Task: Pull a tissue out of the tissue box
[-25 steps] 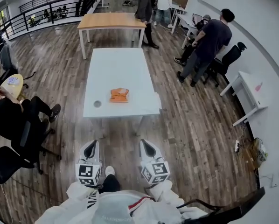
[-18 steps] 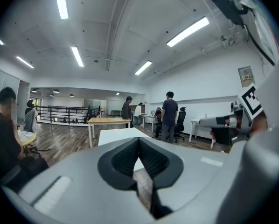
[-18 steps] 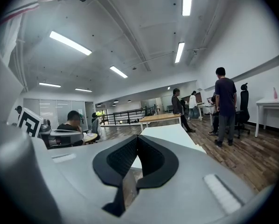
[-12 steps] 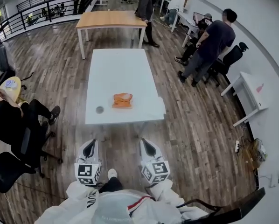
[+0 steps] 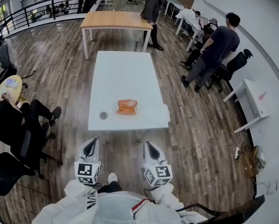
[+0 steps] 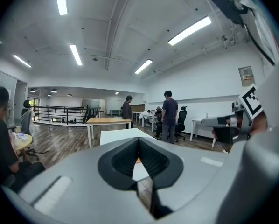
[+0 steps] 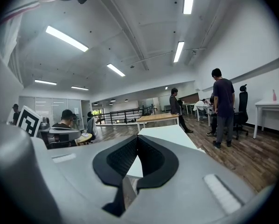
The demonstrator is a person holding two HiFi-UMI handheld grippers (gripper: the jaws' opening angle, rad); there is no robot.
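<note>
Your left gripper (image 5: pixel 90 144) and right gripper (image 5: pixel 149 146) are both closed tip to tip on nothing, side by side short of the long white table (image 5: pixel 125 69). The flat orange tissue pack (image 5: pixel 127 107) lies near the table's closest edge, long axis across it. A small dark round object (image 5: pixel 103 115) sits just left of it. The head view shows the whole pack; the left gripper view shows only an orange sliver.
</note>
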